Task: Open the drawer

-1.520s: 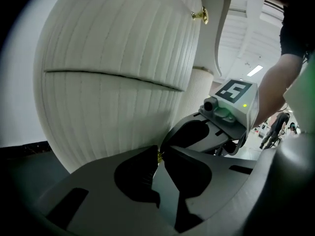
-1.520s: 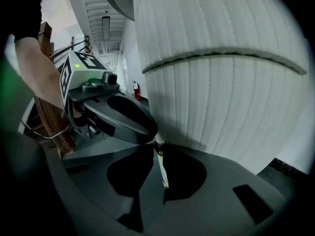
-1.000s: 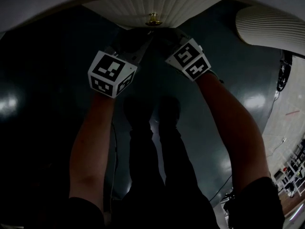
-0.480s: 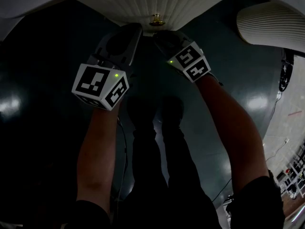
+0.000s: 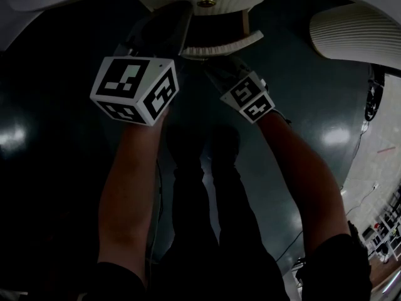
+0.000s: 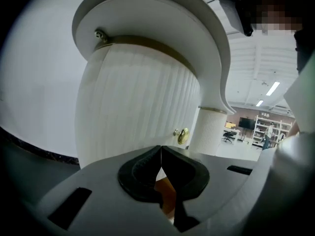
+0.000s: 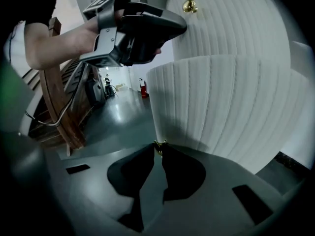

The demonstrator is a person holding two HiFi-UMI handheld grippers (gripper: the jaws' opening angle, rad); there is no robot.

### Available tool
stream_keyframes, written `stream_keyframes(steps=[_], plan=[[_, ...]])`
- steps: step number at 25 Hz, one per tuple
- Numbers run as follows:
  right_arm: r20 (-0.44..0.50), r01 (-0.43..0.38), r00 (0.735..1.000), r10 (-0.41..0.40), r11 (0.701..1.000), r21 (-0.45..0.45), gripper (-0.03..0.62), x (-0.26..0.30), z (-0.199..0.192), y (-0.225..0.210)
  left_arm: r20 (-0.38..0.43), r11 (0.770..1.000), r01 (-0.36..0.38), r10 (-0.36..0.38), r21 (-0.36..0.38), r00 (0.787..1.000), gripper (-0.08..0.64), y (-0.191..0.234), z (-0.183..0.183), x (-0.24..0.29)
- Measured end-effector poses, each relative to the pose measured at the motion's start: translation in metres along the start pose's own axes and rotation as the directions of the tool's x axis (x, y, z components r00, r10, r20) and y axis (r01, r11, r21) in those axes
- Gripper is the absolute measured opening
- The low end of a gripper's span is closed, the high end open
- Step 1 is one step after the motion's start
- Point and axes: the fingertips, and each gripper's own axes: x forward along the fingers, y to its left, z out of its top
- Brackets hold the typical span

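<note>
Pinching w/ right gripper [image 7: 160, 154]: jaws closed on the small brass drawer knob [image 7: 160, 145], only a sliver of brass showing betw. the tips. Seen only in right gripper view; head view hides the knob under the gripper nose.

Drawer [image 7: 221, 107] pulled out: white ribbed curved front standing proud of the cabinet [image 6: 138, 107]. In head view, same front as a pale ribbed strip [image 5: 220, 42] at the far end, dark gap betw. it and the cabinet face.

Left gripper [image 6: 161, 154] pressed together, nothing held, pads meeting at the tips. Raised higher than the right one, to its left. Just past its tips, slightly right: upper knob [image 6: 183, 135], brass, on the ribbed front above the drawer, not touched. Same knob at top of right gripper view [image 7: 189, 5], w/ the left gripper's nose [image 7: 183, 27] just left of it, apart, a hand wrapped round the handle.

Only in left gripper view: round white top [image 6: 147, 14] overhanging the cabinet, brass band under it, a ribbed column to the right, shelving far off in a lit room.

Only in head view: both marker cubes, left [image 5: 135, 89] nearer and bigger, right [image 5: 250, 99] smaller, plus bare forearms running back toward the near edge over dark glossy floor [image 5: 301, 74].
</note>
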Motion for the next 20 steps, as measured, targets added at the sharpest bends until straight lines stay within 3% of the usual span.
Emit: stream_keyframes(steps=[5,14,20], plan=[[-0.024,-0.015,1.0,0.016,0.999,0.033,0.019,-0.017,0.005,0.028,-0.03,0.999,-0.03,0.031,0.021,0.999,0.012,0.003,0.023,-0.005],[-0.036,-0.016,0.999,0.019,0.998,0.067,0.02,-0.035,-0.027,0.078,-0.001,0.997,-0.068,0.068,0.022,0.998,0.012,-0.028,0.007,-0.066],[-0.045,-0.03,0.998,0.035,0.995,0.096,0.02,-0.045,-0.031,0.106,-0.039,0.997,-0.08,0.079,-0.02,0.996,0.012,-0.06,-0.011,-0.115]])
